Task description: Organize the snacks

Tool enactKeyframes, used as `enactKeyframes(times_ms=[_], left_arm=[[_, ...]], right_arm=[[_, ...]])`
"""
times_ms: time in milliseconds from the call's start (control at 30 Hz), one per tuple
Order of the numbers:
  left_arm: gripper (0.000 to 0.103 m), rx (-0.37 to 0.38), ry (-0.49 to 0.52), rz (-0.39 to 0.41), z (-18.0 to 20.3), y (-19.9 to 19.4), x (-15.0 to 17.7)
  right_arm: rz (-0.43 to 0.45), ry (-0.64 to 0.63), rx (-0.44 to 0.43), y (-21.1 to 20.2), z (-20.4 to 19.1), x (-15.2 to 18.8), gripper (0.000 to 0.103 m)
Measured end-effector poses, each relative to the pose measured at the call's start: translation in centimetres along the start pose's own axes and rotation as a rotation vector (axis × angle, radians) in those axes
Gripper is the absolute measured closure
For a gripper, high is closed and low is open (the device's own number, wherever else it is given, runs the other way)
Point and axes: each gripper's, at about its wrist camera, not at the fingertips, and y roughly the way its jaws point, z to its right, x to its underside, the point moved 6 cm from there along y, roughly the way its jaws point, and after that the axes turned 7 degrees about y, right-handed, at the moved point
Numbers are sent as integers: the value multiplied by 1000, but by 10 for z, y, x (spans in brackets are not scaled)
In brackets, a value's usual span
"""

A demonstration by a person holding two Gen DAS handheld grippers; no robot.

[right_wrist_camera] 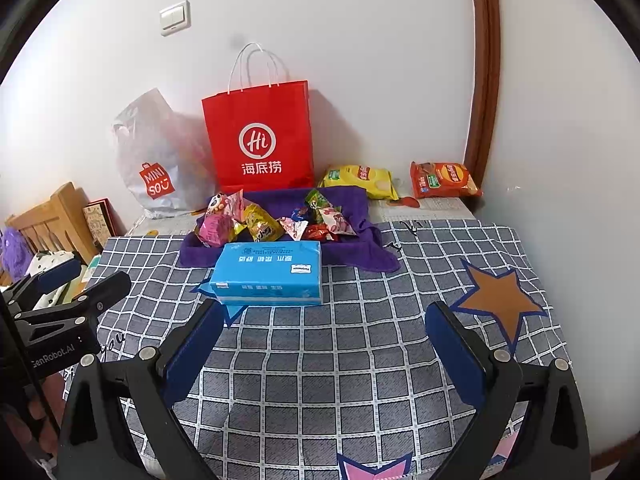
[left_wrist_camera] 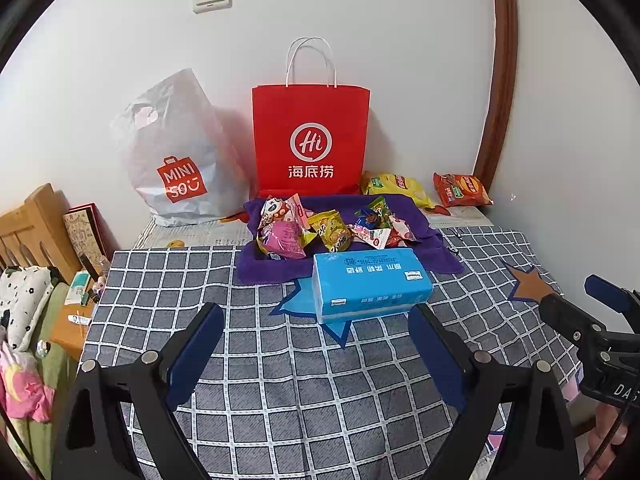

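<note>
The small snack packets (left_wrist_camera: 324, 226) lie heaped on a purple cloth (left_wrist_camera: 272, 270) at the far middle of the worktop (left_wrist_camera: 280, 380), which is covered by a grey checked cloth with stars. The pile spreads left to right across the cloth, the packets pointing every which way. Just in front of it lies a blue tissue pack (left_wrist_camera: 370, 286), its long axis running left to right (printed side up). Behind stand a red paper bag (left_wrist_camera: 311, 140) and a white plastic bag (left_wrist_camera: 176, 160). A yellow chip bag (left_wrist_camera: 396, 188) and an orange chip bag (left_wrist_camera: 460, 189) lie flat at the far right, long axes crosswise. The left gripper (left_wrist_camera: 316, 320) and right gripper (right_wrist_camera: 324, 318) hover near the front, both spread wide, grasping nothing.
</note>
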Motion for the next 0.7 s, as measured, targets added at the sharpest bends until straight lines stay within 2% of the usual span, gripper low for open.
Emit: enactKeyframes(times_ms=[700], left_arm=[[10, 2, -2, -2, -1, 1, 0]], right_arm=[[3, 8, -3, 0, -1, 1, 3]])
